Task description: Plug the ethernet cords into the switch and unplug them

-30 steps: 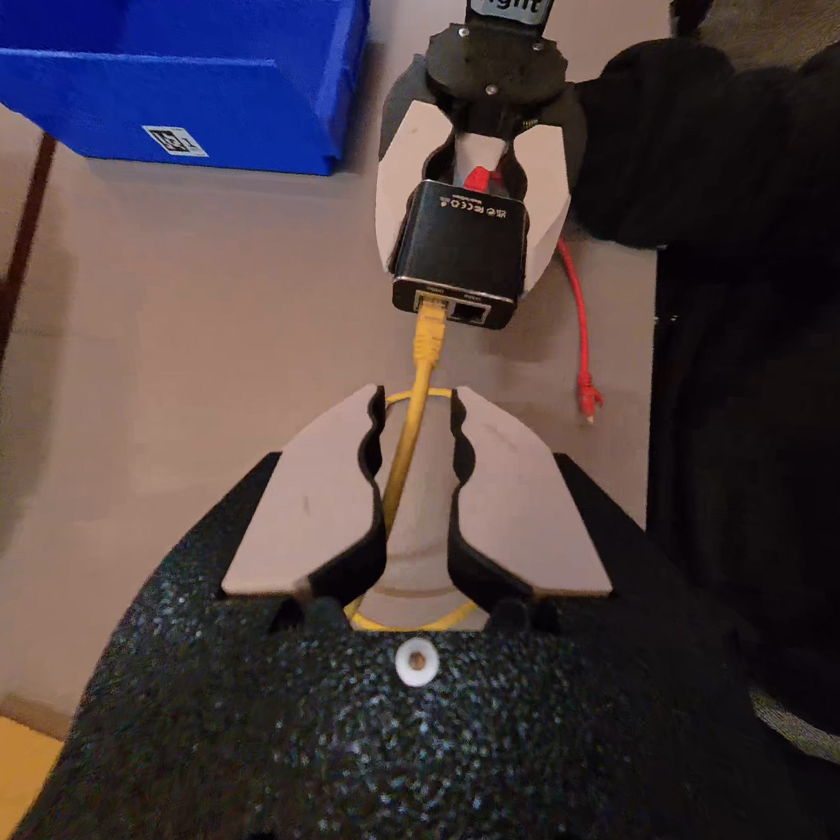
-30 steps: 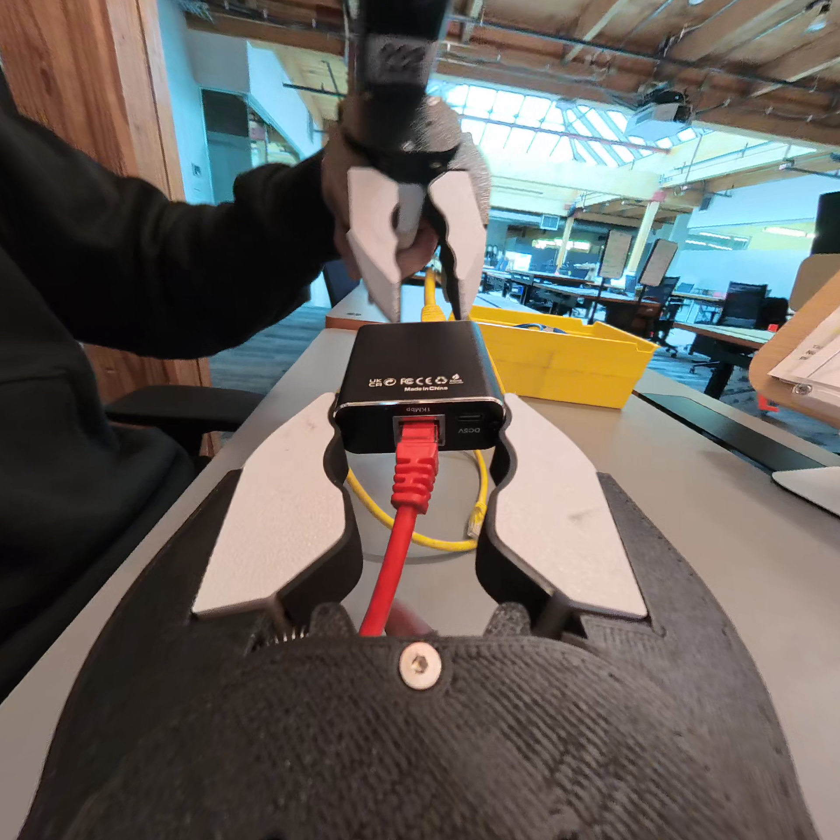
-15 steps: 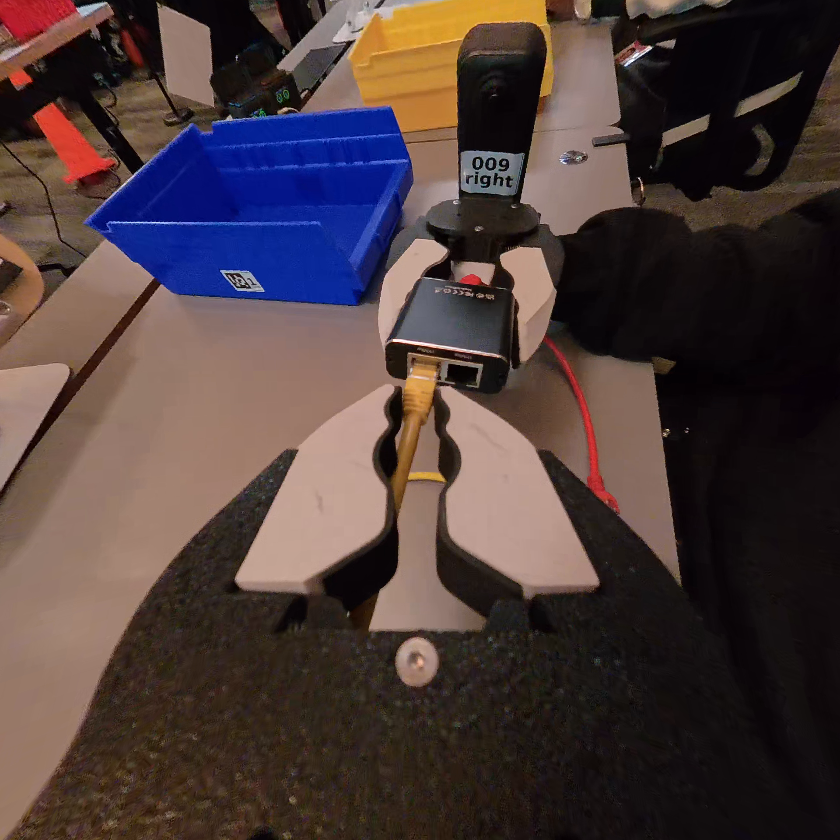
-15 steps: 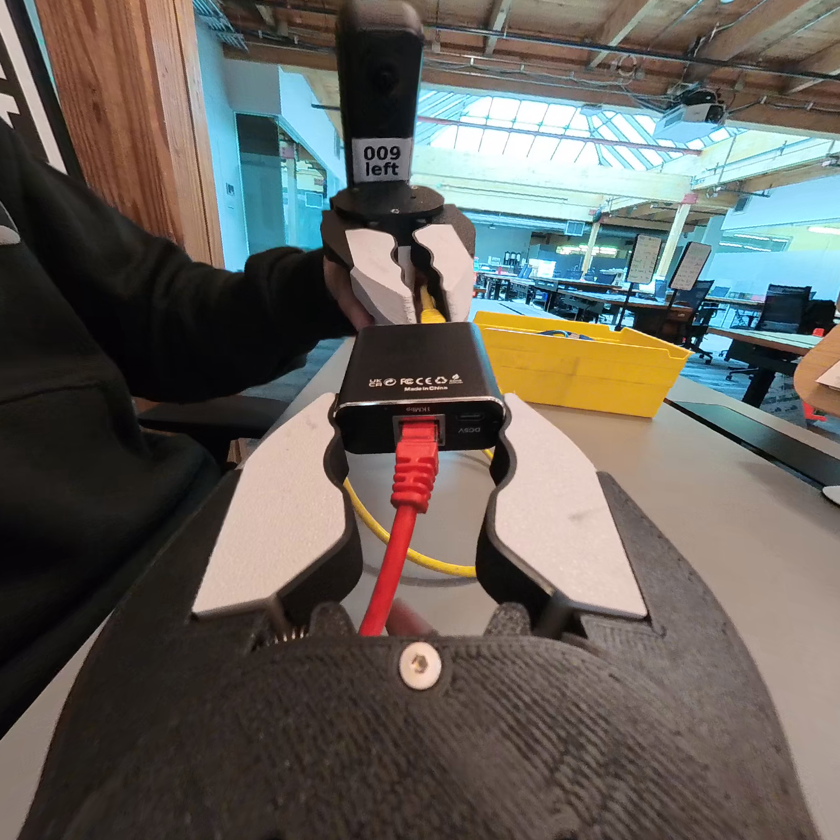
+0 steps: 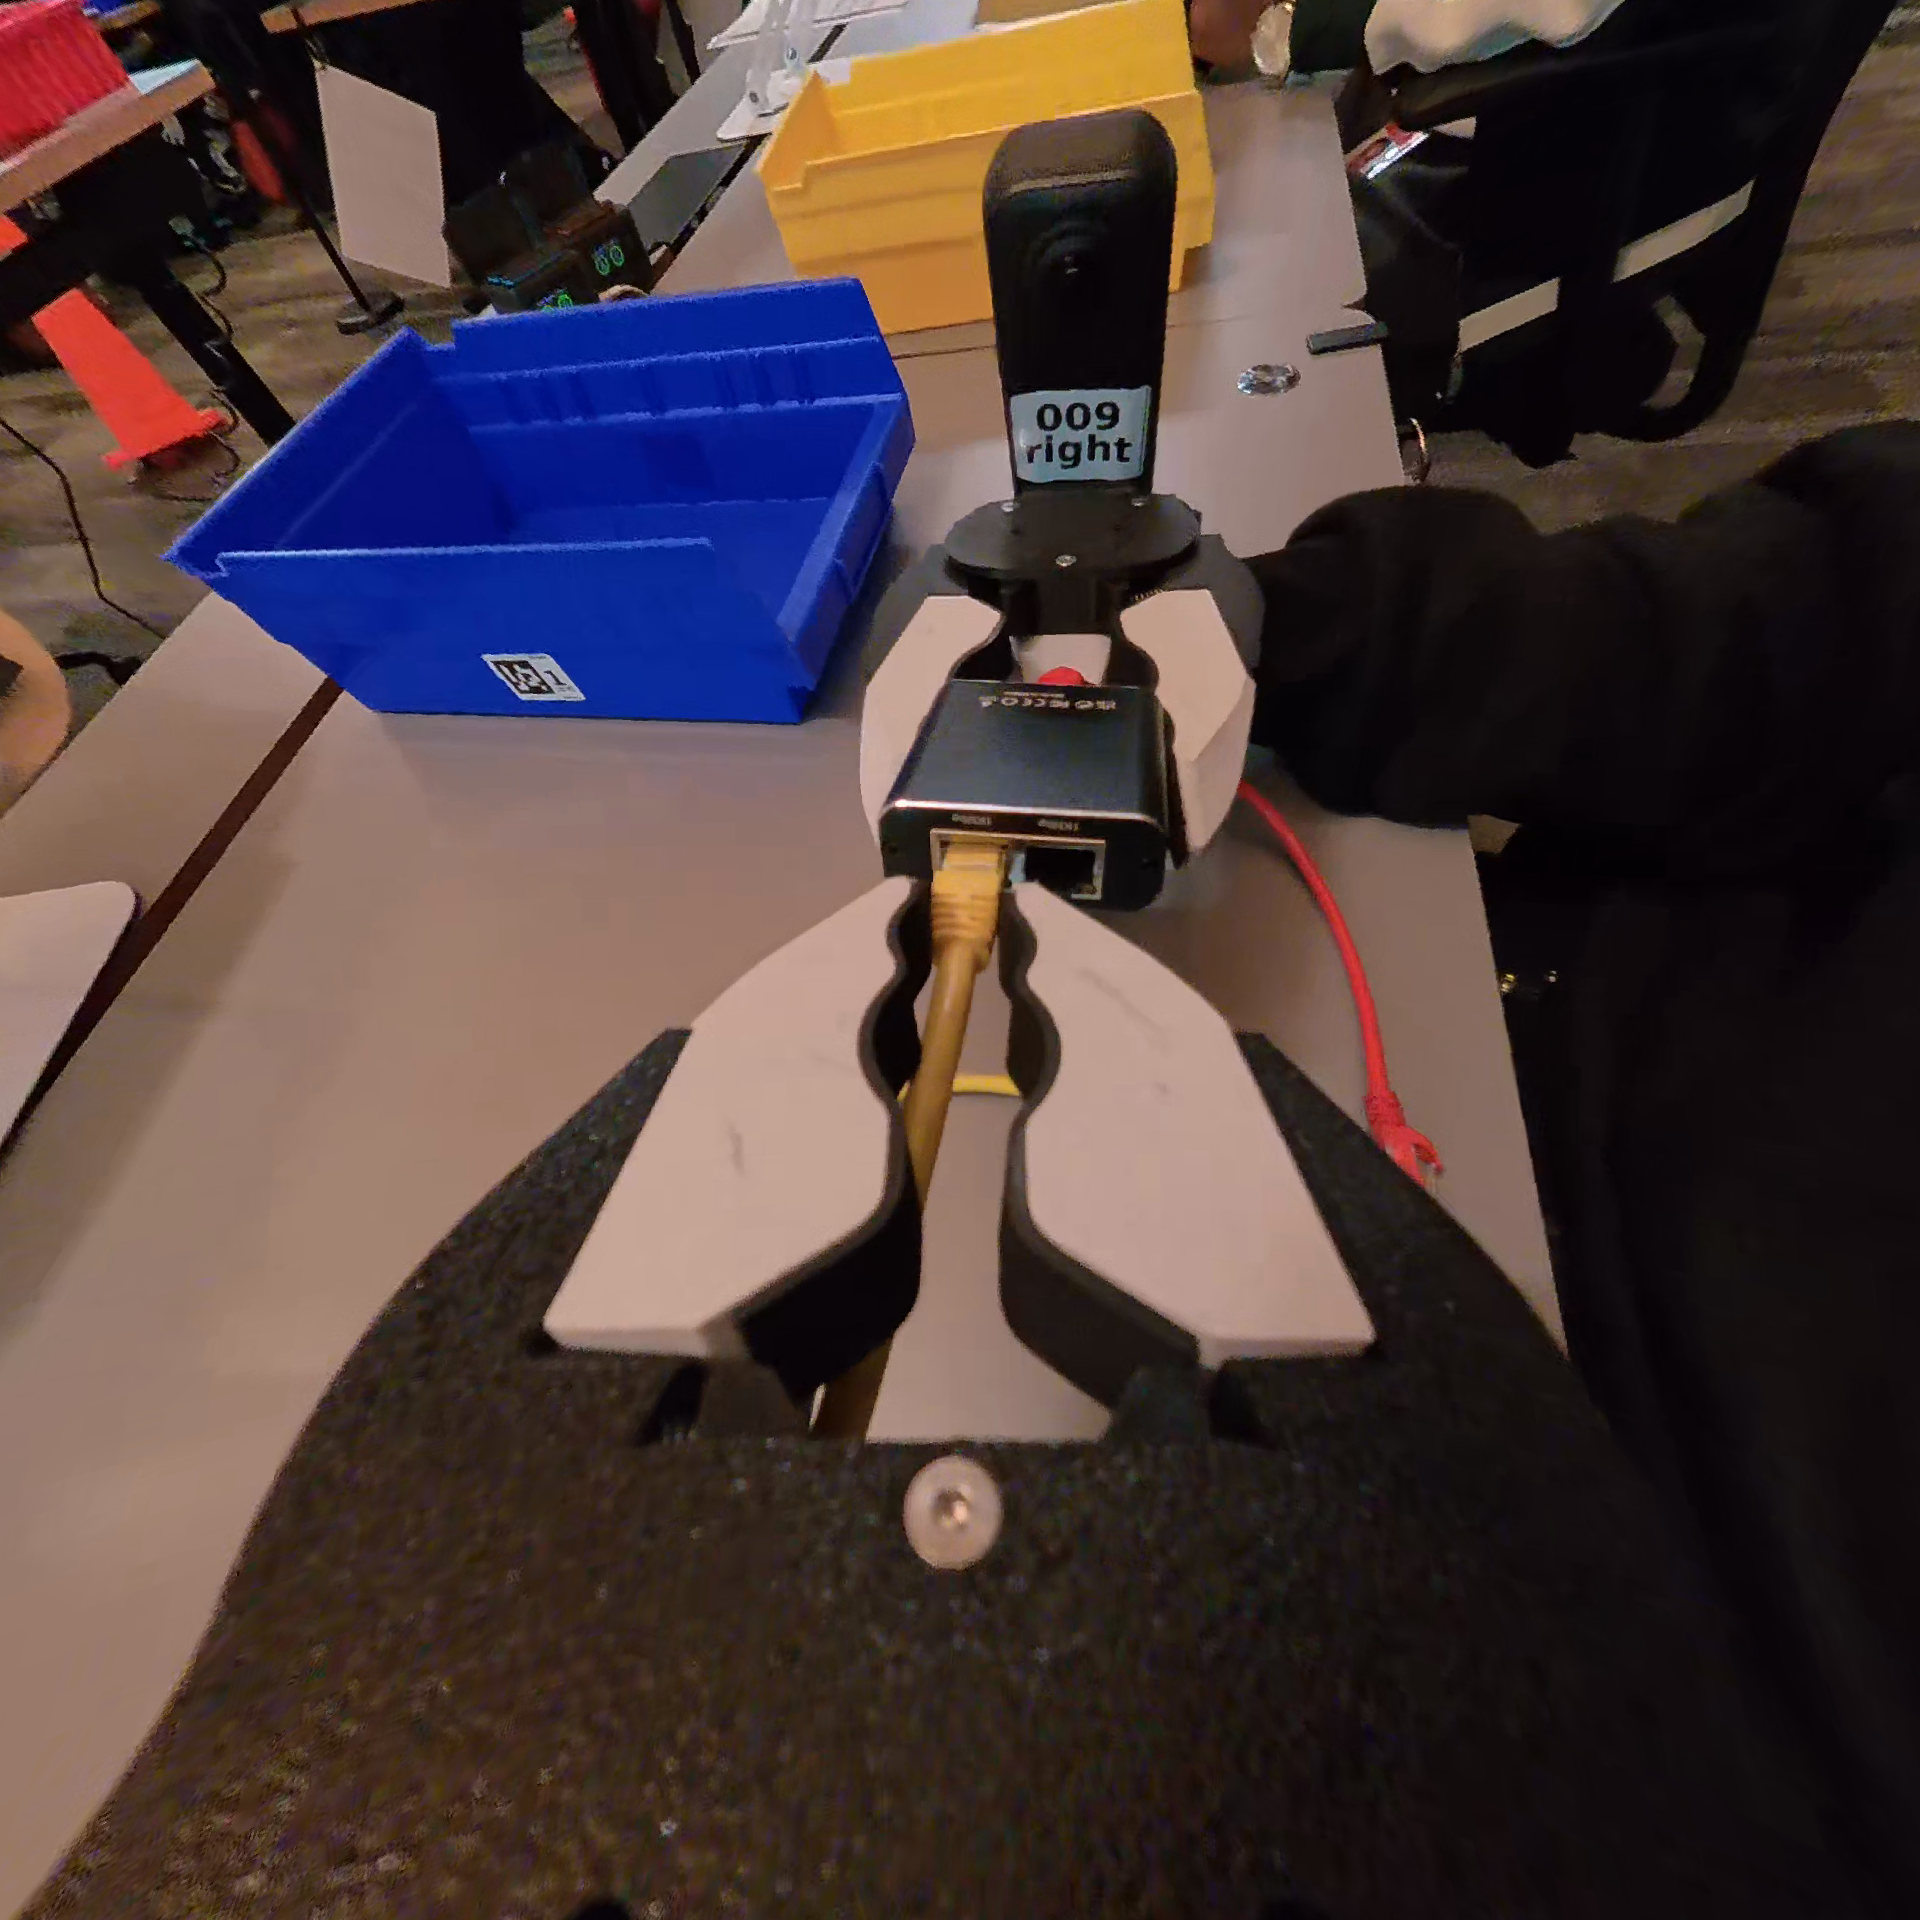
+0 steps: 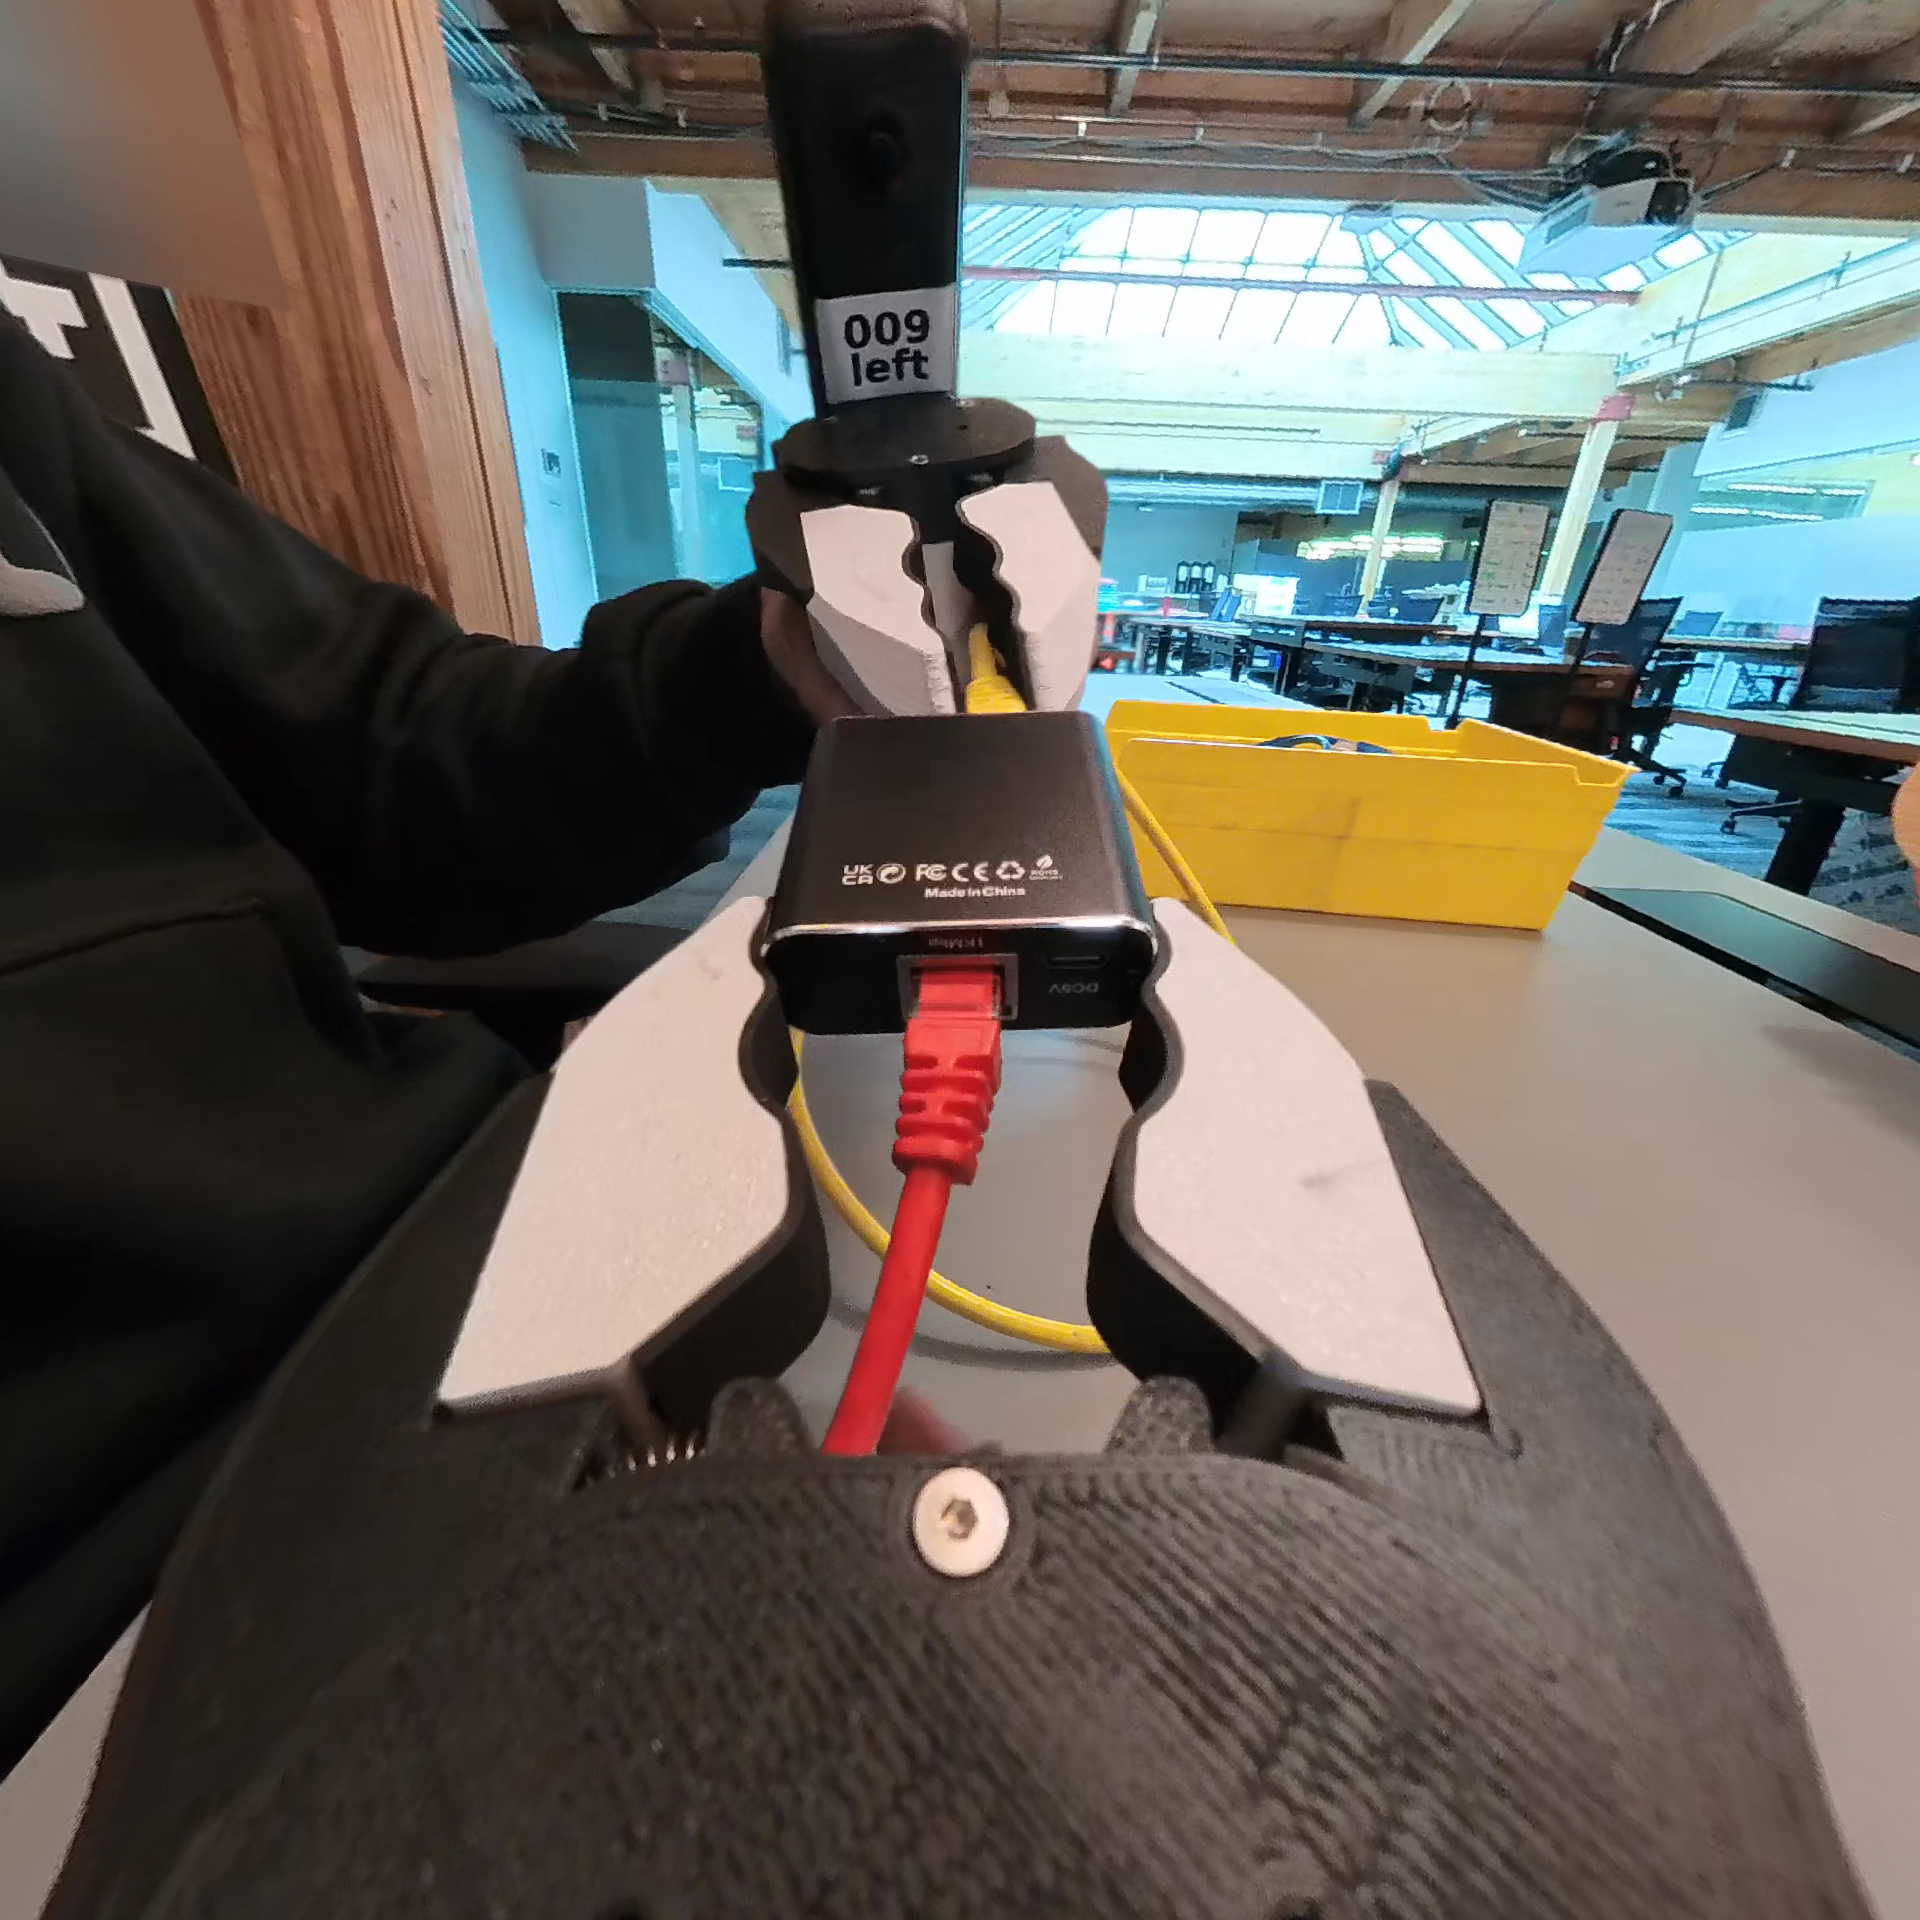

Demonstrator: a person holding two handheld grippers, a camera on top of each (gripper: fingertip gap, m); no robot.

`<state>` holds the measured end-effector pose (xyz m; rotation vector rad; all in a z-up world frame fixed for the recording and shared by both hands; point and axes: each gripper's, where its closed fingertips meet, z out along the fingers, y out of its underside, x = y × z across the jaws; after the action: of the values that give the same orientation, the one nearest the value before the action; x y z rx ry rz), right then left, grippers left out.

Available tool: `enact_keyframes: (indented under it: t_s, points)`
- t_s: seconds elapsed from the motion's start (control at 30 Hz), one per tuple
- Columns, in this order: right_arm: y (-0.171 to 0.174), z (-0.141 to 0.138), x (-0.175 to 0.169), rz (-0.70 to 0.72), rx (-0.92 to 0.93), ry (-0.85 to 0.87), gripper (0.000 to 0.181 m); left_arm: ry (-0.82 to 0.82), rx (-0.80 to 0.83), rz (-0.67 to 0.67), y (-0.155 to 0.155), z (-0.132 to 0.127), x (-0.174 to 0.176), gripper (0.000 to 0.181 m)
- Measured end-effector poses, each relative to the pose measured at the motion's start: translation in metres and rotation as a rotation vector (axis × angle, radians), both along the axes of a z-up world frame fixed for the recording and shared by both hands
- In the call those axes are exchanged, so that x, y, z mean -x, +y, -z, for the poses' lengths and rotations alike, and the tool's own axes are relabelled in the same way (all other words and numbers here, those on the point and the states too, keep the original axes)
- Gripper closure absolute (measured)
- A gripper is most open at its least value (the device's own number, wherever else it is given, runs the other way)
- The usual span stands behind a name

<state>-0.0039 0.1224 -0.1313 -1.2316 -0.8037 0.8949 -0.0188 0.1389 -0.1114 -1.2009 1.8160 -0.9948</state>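
Right tongs point(image 6: 956, 1029) clamped switch point(image 6: 951, 831). Left tongs point(image 5: 961, 935) narrowed round yellow cord point(image 5: 940, 1049), grip unclear. I judged: pinch plug, pull straight.

We see a smooth, satin-black switch point(image 6: 956, 821), a glossy plastic blue bin point(image 5: 582, 540) at ten o'clock, and a matt grey surface point(image 5: 499, 935).

A grey desk point(image 5: 436, 997) stands in an open office: wooden pillar point(image 6: 364, 343), skylights point(image 6: 1247, 270) under timber beams, rows of desks and black chairs point(image 6: 1860, 665) behind.
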Motion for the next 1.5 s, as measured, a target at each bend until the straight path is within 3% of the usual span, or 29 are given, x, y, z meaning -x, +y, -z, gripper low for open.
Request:
enact_keyframes:
  t_s: [0.5, 0.53, 0.63, 0.73, 0.8, 0.9, 0.97, 1.07, 1.17, 1.4, 1.5]
  points:
    - [0.013, -0.004, -0.01, 0.092, 0.01, 0.016, 0.118, -0.037, 0.0, -0.083, 0.017, 0.007, -0.009, 0.168]
    - [0.014, -0.006, -0.013, 0.104, 0.007, 0.026, 0.118, -0.042, 0.013, -0.092, 0.018, 0.004, -0.011, 0.165]
    - [0.018, -0.007, -0.027, 0.151, 0.039, 0.077, 0.118, -0.143, 0.052, -0.137, 0.026, -0.027, -0.006, 0.127]
    - [0.024, -0.005, -0.04, 0.208, 0.059, 0.094, 0.118, -0.277, 0.045, -0.243, 0.062, -0.068, 0.027, 0.128]
    - [0.025, -0.005, -0.04, 0.219, 0.057, 0.093, 0.118, -0.24, -0.036, -0.427, 0.118, -0.073, 0.063, 0.133]
    - [0.029, -0.003, -0.039, 0.229, 0.069, 0.078, 0.118, 0.018, -0.098, -0.987, 0.246, -0.042, 0.157, 0.127]
    - [0.028, -0.003, -0.038, 0.22, 0.07, 0.079, 0.118, 0.09, 0.078, -1.221, 0.296, -0.017, 0.21, 0.129]
    - [0.027, -0.003, -0.038, 0.213, 0.064, 0.08, 0.119, 0.079, 0.419, -1.299, 0.328, 0.017, 0.234, 0.126]
    - [0.027, -0.002, -0.036, 0.209, 0.062, 0.068, 0.119, 0.064, 0.604, -1.3, 0.341, 0.041, 0.231, 0.126]
    - [0.026, -0.002, -0.035, 0.198, 0.065, 0.066, 0.119, 0.254, 0.61, -1.368, 0.345, 0.083, 0.232, 0.129]
    - [0.026, -0.001, -0.034, 0.193, 0.065, 0.058, 0.118, 0.33, 0.633, -1.386, 0.344, 0.099, 0.234, 0.123]
